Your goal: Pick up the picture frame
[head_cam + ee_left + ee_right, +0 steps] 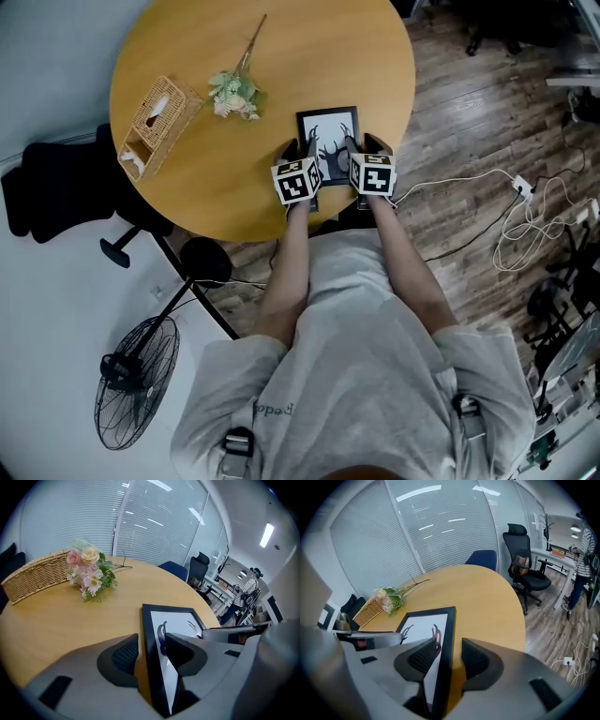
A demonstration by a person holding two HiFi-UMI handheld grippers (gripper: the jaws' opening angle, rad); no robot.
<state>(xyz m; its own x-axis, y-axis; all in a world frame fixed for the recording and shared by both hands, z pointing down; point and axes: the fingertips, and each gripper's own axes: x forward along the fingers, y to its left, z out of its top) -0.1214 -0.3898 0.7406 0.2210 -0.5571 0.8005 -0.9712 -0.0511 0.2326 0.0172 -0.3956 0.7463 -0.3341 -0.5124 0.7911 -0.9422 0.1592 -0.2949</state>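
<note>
We record: black rectangular picture frame [328, 139], flat on round wooden desk [206, 187], near its edge. Left hand-held gripper [150, 653] and right hand-held gripper [449, 659]: jaws apart, each straddling one side rail, unclamped.

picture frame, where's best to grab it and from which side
Probably the two long side rails, near the corners closest to the person, coming in steeply from that side. The frame lies face up on the table, thin and wide, so one tool per rail suits: the left tool and right tool each straddle one, jaws open.
</note>
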